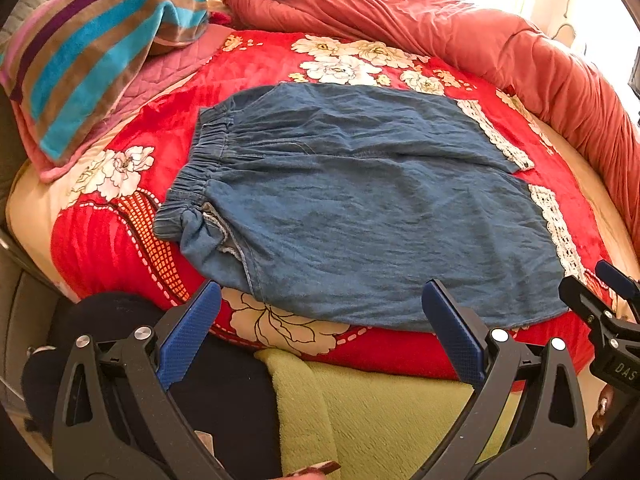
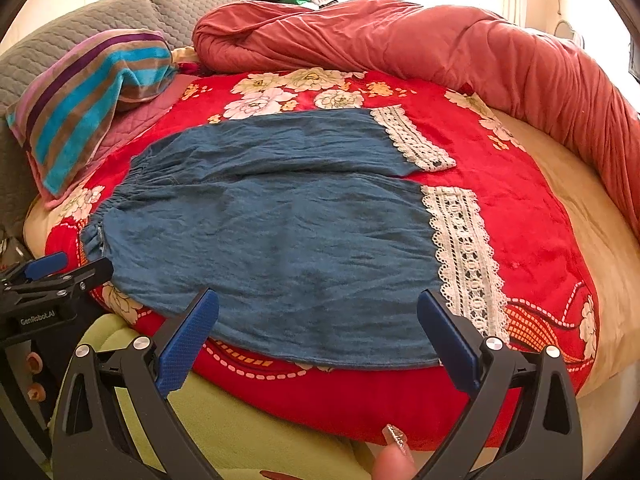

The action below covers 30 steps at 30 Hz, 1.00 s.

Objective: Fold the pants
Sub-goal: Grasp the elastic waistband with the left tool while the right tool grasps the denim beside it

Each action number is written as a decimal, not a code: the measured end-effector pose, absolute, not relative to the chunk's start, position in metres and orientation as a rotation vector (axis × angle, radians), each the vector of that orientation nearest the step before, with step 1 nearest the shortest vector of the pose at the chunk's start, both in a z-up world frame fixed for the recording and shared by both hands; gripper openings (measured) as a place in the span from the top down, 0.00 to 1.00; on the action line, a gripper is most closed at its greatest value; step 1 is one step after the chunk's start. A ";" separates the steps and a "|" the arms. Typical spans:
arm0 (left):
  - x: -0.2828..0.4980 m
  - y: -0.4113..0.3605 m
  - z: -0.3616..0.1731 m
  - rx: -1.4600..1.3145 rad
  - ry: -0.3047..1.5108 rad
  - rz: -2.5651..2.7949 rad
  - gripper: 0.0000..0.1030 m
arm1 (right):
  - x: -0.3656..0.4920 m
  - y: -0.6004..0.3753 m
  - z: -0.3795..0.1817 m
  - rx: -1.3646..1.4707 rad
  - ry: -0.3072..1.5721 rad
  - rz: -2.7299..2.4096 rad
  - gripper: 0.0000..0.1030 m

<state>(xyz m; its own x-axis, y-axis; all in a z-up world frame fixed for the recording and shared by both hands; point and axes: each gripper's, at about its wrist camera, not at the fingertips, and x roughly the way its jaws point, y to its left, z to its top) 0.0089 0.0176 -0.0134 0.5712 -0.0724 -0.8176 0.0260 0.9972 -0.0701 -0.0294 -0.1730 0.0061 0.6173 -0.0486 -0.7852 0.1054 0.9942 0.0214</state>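
Looking down both grippers rn: the denim pants (image 1: 360,208) are spread flat on the red floral blanket (image 1: 256,64) on the bed, straight ahead of both sets of jaws. Elastic waistband (image 1: 200,168) sits out past the left gripper's left finger, and the white lace cuffs (image 2: 460,256) are out front-right of the right gripper, w/ the near cuff just beyond its right finger.

Left gripper (image 1: 320,328) has its jaws spread wide, nothing between them, tips hanging just over the near hem of the pants. Can't tell if they touch the cloth. Right gripper (image 2: 316,332) is the same deal: jaws wide apart, holding nothing, tips right at the near edge of the denim. Each gripper shows at the side of the other's view.

Beyond the pants, far from the jaws, there's a bunched-up salmon comforter (image 2: 400,40), and off to the far left a striped towel (image 1: 92,52) lying on a pink quilted pillow (image 1: 160,76). Below the jaws, closest to cam, there's green fabric (image 1: 380,412). A fingertip w/ a glittery nail (image 2: 396,440) pokes in at the bottom of the right view.
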 end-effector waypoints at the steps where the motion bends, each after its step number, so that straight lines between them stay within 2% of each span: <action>1: 0.010 0.019 -0.014 -0.058 0.961 -0.061 0.08 | -0.028 -0.173 0.006 0.068 0.901 -0.087 0.04; 19: 0.050 0.053 -0.028 -0.087 0.998 -0.022 0.08 | 0.026 -0.174 0.001 0.099 0.927 -0.033 0.04; 30: 0.104 0.097 -0.027 -0.114 0.990 0.042 0.08 | 0.109 -0.164 0.009 0.064 0.872 0.070 0.04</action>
